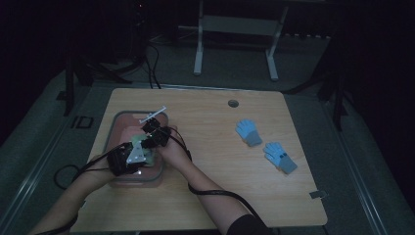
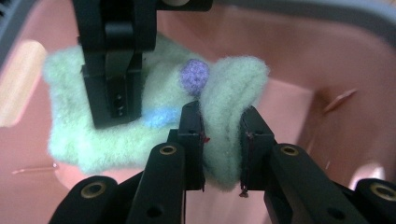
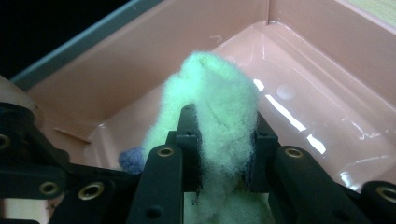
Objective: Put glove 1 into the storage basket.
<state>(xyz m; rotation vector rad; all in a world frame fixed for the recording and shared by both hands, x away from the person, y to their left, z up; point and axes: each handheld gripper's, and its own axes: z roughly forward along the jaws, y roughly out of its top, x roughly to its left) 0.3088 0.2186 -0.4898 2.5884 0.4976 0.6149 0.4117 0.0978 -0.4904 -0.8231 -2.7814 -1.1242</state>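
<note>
With both the left gripper [image 2: 222,140] and right gripper [image 3: 223,140] pinching folds of the pale green glove [image 2: 140,116] over the pink bin [image 1: 120,122] at centre-left, the fuzzy knit could have slipped free

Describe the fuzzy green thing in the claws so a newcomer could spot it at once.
Start at the wooden table and find the pink bin near its left edge. Inside it, the left claw and right claw both pinch a pale green fuzzy glove. Its green pile and purple fingertip set it apart from the two blue gloves lying to the right.
</note>
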